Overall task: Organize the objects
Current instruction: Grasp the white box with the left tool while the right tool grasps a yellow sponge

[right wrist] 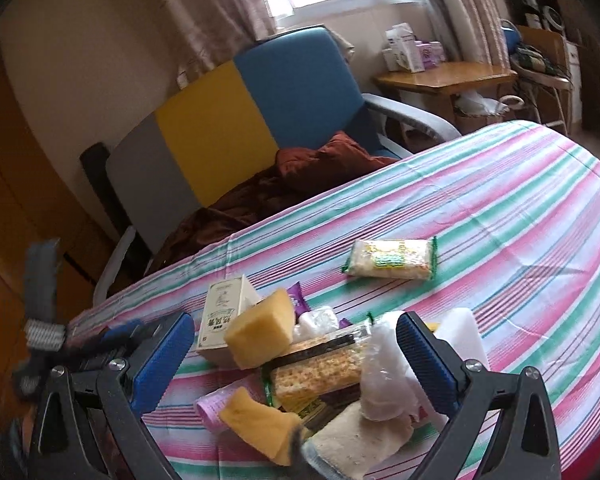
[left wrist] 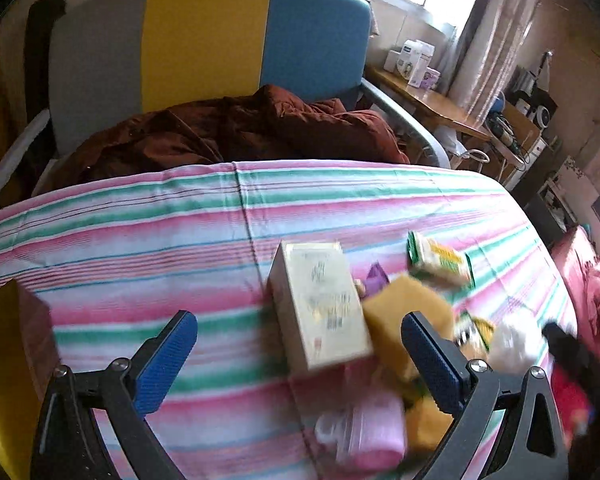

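A pile of small items lies on the striped tablecloth (left wrist: 140, 216). In the left wrist view a cream box (left wrist: 322, 300) lies between my open left gripper's (left wrist: 300, 344) fingers, with a yellow sponge (left wrist: 408, 312) and a green cracker packet (left wrist: 440, 260) to its right. In the right wrist view my open right gripper (right wrist: 296, 344) hovers over the pile: cream box (right wrist: 224, 312), yellow sponge (right wrist: 262, 328), cracker packet (right wrist: 320, 372), clear plastic bag (right wrist: 384, 376), second sponge (right wrist: 260, 420). A separate cracker packet (right wrist: 392, 258) lies farther out.
A grey, yellow and blue chair (left wrist: 204, 52) with a brown garment (left wrist: 236, 132) stands behind the table. A wooden side table (right wrist: 444, 76) with boxes is by the window. A red and yellow box (left wrist: 16, 344) sits at the left table edge.
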{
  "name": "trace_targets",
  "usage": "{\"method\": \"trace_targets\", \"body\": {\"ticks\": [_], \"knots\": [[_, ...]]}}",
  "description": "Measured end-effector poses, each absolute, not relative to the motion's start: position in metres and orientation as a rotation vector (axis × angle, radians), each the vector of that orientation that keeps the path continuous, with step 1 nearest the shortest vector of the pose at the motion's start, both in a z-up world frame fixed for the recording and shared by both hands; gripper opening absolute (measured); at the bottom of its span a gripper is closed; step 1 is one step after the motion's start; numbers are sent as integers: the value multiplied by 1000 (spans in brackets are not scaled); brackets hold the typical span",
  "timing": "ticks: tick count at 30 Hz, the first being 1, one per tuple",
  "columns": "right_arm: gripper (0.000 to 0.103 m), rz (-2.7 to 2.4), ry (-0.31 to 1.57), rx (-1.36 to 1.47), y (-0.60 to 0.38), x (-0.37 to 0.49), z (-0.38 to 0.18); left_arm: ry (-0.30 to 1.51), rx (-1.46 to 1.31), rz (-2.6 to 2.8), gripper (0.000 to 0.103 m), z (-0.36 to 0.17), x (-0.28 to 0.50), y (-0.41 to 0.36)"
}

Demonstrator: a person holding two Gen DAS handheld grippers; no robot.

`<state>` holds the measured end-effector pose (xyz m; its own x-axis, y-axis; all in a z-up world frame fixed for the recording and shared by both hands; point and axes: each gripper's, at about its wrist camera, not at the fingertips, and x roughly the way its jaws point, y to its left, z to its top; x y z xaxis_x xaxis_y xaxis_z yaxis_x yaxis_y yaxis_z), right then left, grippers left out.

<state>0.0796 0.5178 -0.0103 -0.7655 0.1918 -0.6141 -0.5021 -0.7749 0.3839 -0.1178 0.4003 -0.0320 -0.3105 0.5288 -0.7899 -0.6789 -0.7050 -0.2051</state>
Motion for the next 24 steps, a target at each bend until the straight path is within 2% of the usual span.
{"method": "trace_targets", "body": {"ticks": [6, 8, 12, 13, 14, 20, 24], "knots": [[103, 2550, 713, -811, 511, 75, -9, 239, -1235, 2029, 97, -48, -139, 438], [103, 2552, 702, -819, 510, 74, -9, 257, -1272, 2007, 89, -58, -143, 447], [103, 2557, 673, -839, 508, 72, -10, 267, -1333, 1973, 79, -76, -152, 458], [103, 2557, 665, -846, 507, 71, -10, 264, -1355, 1958, 66, -81, -154, 459], [103, 2557, 657, -854, 506, 70, -11, 226, -1376, 1920, 63, -85, -156, 457], [102, 2561, 570, -920, 497, 62, -15, 50, -1325, 1883, 55, -71, -153, 415], [99, 2554, 487, -994, 488, 51, -22, 43, -1259, 1895, 55, -54, -142, 388]]}}
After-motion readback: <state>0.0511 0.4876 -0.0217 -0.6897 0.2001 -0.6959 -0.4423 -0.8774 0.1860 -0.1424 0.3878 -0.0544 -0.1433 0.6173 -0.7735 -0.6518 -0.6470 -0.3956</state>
